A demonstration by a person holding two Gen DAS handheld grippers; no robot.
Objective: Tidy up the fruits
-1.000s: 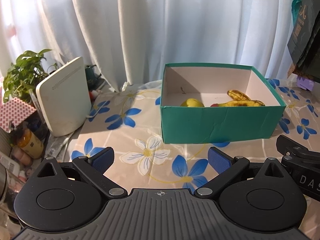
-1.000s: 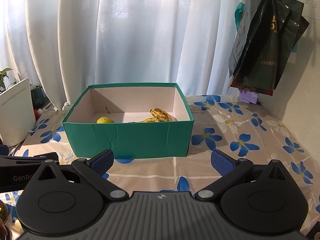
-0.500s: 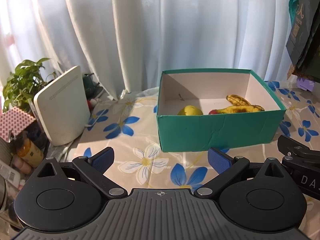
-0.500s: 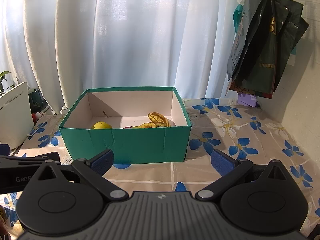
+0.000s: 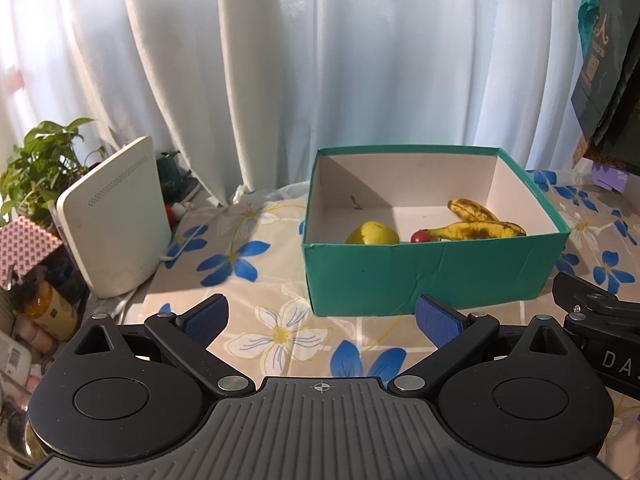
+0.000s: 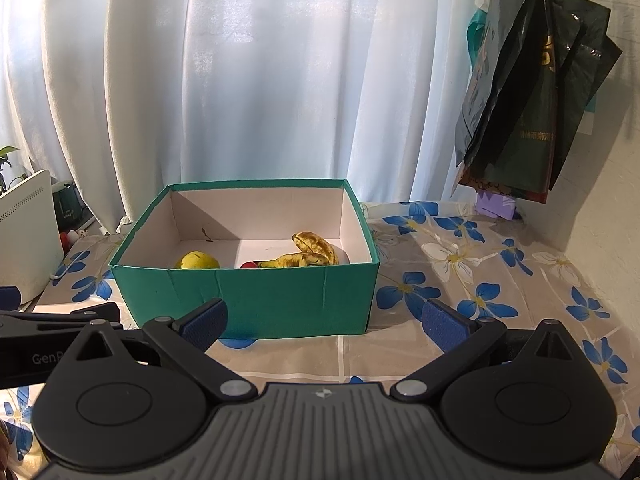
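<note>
Floral table (image 6: 480,280), box (image 6: 248,300) centre-frame | your left tongs (image 5: 320,320) and right tongs (image 6: 324,322) wide, empty | risk: reaching for soft bananas (image 6: 308,256), you clip the near wall and shove the box.

I'm lifting both views higher, so the green box (image 5: 432,280) sinks lower and a red fruit (image 5: 420,236) shows inside.

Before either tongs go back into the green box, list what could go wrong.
1. The bananas look overripe and brown-spotted; a firm squeeze may bruise or split them.
2. The small red fruit sits against the bananas by the near wall, so it is easy to crush or miss.
3. The box looks like light cardboard; either open tongs, left or right, could shove it by catching the rim.
</note>
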